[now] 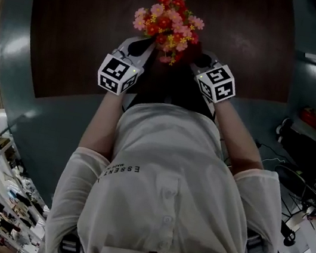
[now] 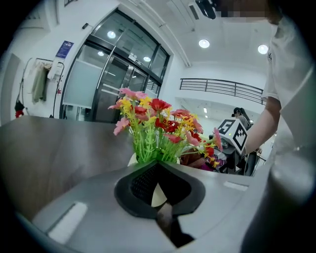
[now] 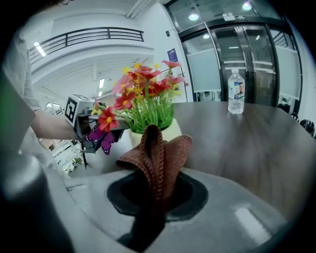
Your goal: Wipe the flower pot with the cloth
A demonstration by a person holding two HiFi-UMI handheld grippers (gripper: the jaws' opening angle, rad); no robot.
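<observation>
A cream flower pot (image 3: 170, 132) of red, pink and yellow artificial flowers (image 1: 168, 25) stands on the dark wooden table (image 1: 91, 26). In the head view the blooms hide the pot. My left gripper (image 2: 157, 165) is shut, its tips pinched at the pot's rim (image 2: 132, 159) just under the green stems. My right gripper (image 3: 158, 183) is shut on a folded brown cloth (image 3: 163, 153), which sticks up from the jaws. The cloth is close to the near side of the pot, and I cannot tell whether they touch. Both grippers flank the flowers, left gripper (image 1: 142, 50) and right gripper (image 1: 200, 60).
A clear water bottle (image 3: 236, 92) stands farther back on the table. The table's near edge (image 1: 90, 96) runs just behind my grippers. Glass doors (image 2: 118, 79) and a balcony railing (image 2: 222, 89) lie beyond.
</observation>
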